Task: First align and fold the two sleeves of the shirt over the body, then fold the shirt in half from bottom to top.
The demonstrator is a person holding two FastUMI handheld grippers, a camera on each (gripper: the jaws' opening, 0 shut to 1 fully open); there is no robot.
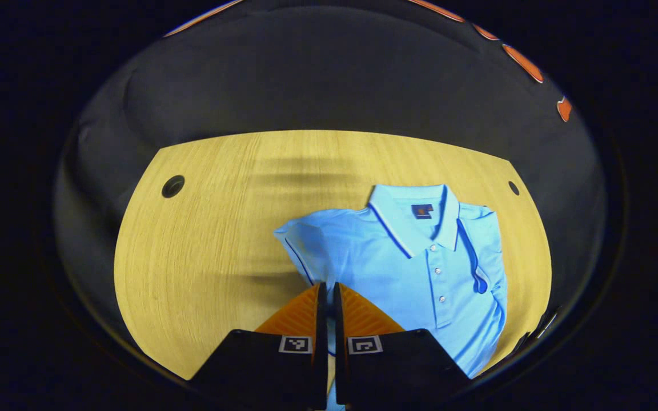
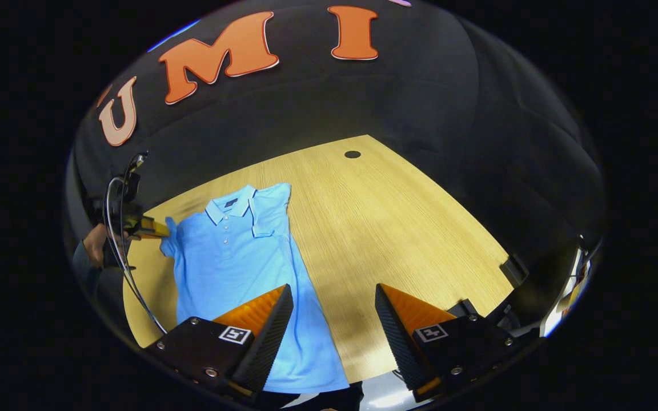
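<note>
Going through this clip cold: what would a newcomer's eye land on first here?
First the light blue polo shirt, lying buttoned side up on the wooden table, one sleeve already folded over the body. Next, the left gripper, jaws nearly closed at the shirt's other sleeve. The right gripper hangs open above the shirt's lower edge.

Left gripper (image 1: 327,297) w/ black body, square coded tags, right gripper (image 2: 333,308) same plus screws, ribbed fingers, looping cable (image 2: 117,240), dark sleeve (image 2: 80,260)
</note>
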